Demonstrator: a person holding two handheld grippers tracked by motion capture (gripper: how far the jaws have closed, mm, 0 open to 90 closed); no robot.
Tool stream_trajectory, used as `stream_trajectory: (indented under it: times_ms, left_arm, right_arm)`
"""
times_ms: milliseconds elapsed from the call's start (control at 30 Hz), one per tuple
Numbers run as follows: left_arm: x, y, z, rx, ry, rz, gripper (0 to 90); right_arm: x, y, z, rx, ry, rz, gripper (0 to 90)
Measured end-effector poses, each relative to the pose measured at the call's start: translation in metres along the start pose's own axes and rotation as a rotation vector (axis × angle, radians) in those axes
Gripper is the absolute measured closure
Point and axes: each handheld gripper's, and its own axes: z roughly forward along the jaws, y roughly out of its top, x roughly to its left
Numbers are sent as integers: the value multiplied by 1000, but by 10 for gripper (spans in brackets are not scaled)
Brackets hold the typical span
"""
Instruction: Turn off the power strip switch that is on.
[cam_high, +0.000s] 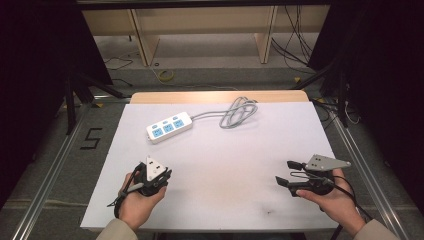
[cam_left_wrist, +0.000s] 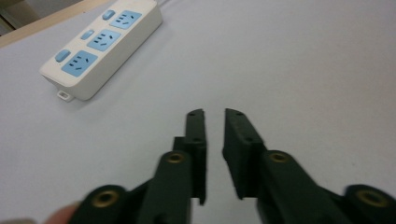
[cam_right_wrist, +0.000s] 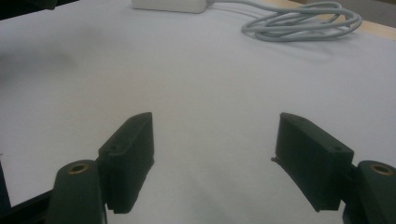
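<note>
A white power strip (cam_high: 169, 127) with three blue sockets lies on the white sheet (cam_high: 225, 165) at the back left, its grey cable coiled (cam_high: 239, 112) to its right. My left gripper (cam_high: 156, 166) is held in a hand near the front left. In the left gripper view its jaws (cam_left_wrist: 215, 114) stand almost together with nothing between them, and the power strip (cam_left_wrist: 100, 46) lies ahead to the left. My right gripper (cam_high: 286, 172) is at the front right, pointing left, and is open. In the right gripper view (cam_right_wrist: 215, 121) the wide gap is empty and the coiled cable (cam_right_wrist: 303, 21) lies far ahead.
The sheet covers a wooden table whose edge (cam_high: 220, 96) shows at the back. Metal rails (cam_high: 55, 165) run along both sides. Black stands and loose cables sit on the floor beyond the table, in front of wooden shelving (cam_high: 200, 30).
</note>
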Motion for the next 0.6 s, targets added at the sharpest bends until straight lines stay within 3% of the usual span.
stream_trajectory:
  times_ms: [33, 133, 600]
  left_arm:
    - [0, 1, 1, -1, -5, -9, 894]
    - [1, 2, 2, 20, -14, -10, 896]
    - [11, 11, 8, 20, -2, -62, 898]
  right_arm:
    - [0, 0, 0, 0, 0, -1, 286]
    - [0, 0, 0, -1, -1, -2, 287]
    - [1, 0, 1, 1, -2, 4, 291]
